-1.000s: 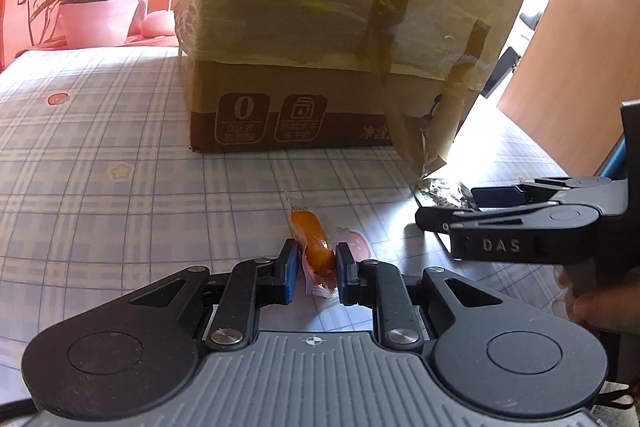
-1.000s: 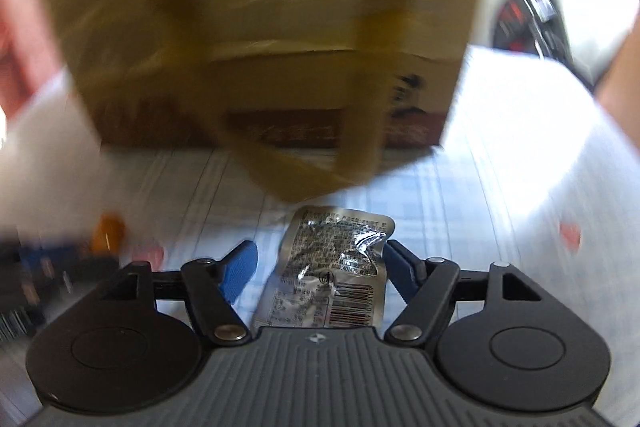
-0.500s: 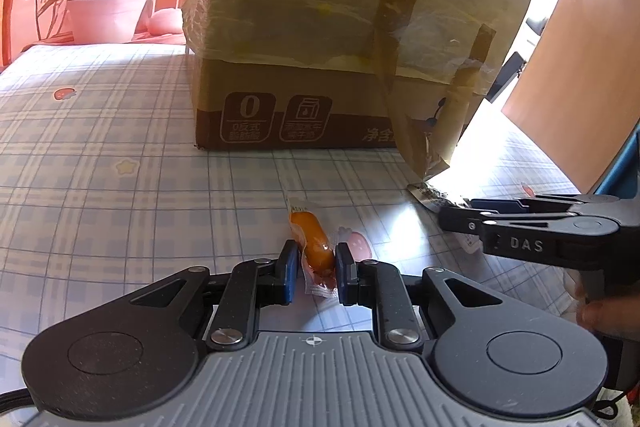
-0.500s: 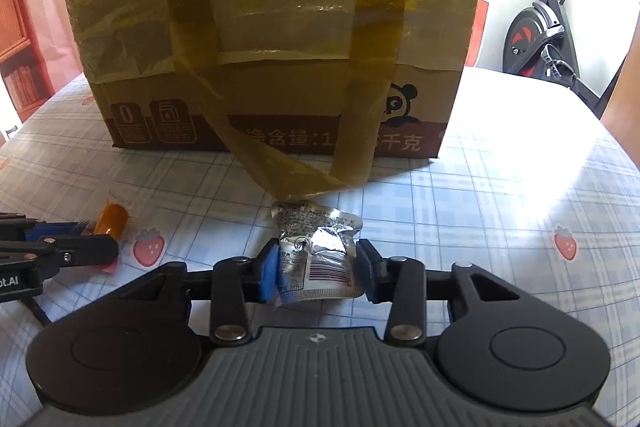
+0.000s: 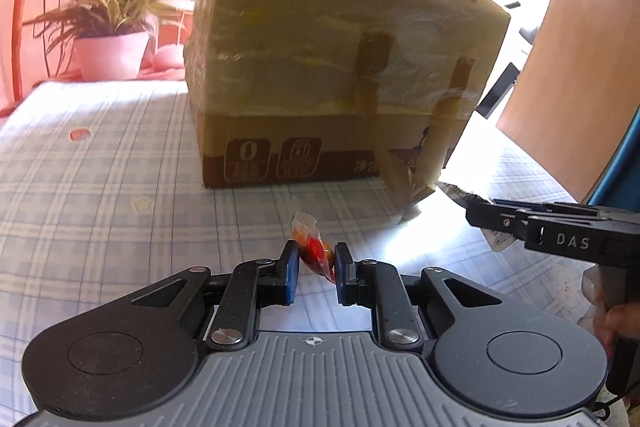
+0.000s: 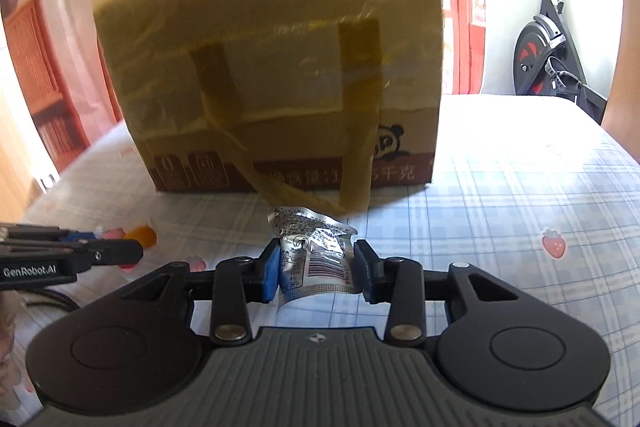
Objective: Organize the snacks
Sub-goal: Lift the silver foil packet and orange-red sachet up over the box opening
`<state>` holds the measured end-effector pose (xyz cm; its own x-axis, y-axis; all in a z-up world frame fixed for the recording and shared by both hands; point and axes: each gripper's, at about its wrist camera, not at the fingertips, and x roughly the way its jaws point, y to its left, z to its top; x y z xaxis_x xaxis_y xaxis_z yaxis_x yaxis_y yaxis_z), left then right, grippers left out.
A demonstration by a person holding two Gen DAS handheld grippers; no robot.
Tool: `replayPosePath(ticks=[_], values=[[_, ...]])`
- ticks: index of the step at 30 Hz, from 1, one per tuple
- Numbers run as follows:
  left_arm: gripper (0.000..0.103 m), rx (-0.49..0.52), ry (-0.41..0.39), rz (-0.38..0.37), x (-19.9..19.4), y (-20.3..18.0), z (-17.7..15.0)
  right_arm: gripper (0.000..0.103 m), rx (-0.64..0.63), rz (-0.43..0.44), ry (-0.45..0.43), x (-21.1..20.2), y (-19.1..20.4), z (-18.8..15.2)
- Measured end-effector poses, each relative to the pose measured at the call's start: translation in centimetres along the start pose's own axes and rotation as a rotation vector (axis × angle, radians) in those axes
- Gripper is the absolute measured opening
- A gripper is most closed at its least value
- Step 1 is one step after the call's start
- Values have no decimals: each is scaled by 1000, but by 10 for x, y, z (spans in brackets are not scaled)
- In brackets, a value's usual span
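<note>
Left gripper [image 5: 316, 269] jaws clamped on orange snack [image 5: 314, 253]; right gripper [image 6: 316, 269] jaws clamped on foil packet [image 6: 316, 251]. Both lifted above counter [image 6: 520, 187], before cardboard box [image 6: 272, 67]. Step: carrying. Next, likely: raise over box top, release inside.

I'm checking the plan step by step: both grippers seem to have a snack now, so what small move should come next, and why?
Probably lift both upward toward the top of the cardboard box. The left gripper is shut on the orange snack, the right gripper on the silver packet, and the box stands directly ahead of both. Its opening is not visible.
</note>
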<state>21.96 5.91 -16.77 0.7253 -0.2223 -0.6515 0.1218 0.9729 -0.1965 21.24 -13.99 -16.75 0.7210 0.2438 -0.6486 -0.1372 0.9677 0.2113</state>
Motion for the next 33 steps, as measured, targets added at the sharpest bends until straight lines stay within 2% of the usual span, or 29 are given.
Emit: replayPosePath(ticks=[8, 16, 26, 33], values=[[19, 26, 1, 19, -5, -9, 2, 40, 35, 36, -42, -14, -6, 1], [19, 51, -99, -22, -34, -25, 33, 40, 50, 67, -124, -37, -10, 14], [19, 130, -292, -84, -78, -46, 105, 40, -12, 116, -300, -73, -5, 79], [19, 140, -355, -49, -76, -45, 159, 40, -62, 130, -377, -73, -1, 140]])
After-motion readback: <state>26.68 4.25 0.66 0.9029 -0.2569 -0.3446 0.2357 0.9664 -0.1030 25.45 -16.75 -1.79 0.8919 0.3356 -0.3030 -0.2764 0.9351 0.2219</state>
